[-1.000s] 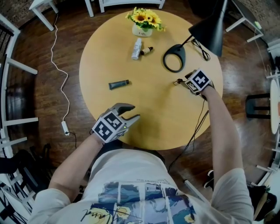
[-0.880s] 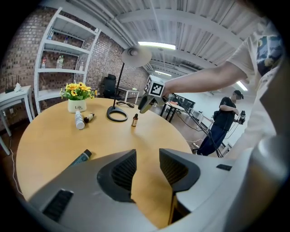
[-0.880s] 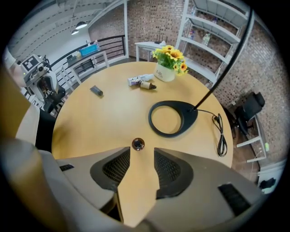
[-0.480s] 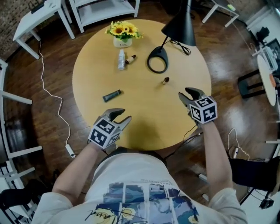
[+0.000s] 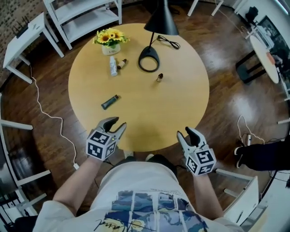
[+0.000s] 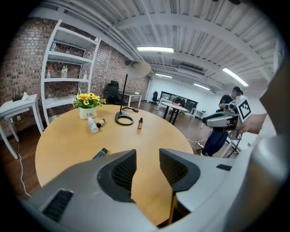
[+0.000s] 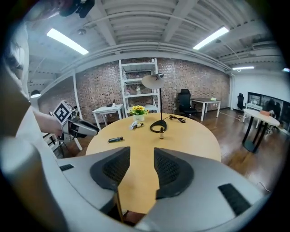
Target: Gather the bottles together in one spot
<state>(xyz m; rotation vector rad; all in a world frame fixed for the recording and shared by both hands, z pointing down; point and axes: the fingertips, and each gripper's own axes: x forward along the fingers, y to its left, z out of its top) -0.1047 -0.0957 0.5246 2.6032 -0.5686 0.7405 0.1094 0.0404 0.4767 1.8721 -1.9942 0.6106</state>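
Observation:
Several small bottles sit on the round wooden table. A white bottle lies beside a small brown bottle near the sunflower pot. A tiny dropper bottle stands upright by the lamp base. A dark tube lies alone at mid-left. My left gripper hovers over the table's near edge, open and empty. My right gripper hangs just off the near edge, open and empty. In the right gripper view the dropper bottle and tube lie far ahead of the jaws.
A black desk lamp with its cord stands at the table's far side. White shelving and a white side table are beyond it. A white cable runs over the wooden floor at the left.
My right gripper has drawn back from the dropper bottle to beyond the table's near edge, leaving the bottle standing. The left gripper stays near the front edge. The head view has shifted.

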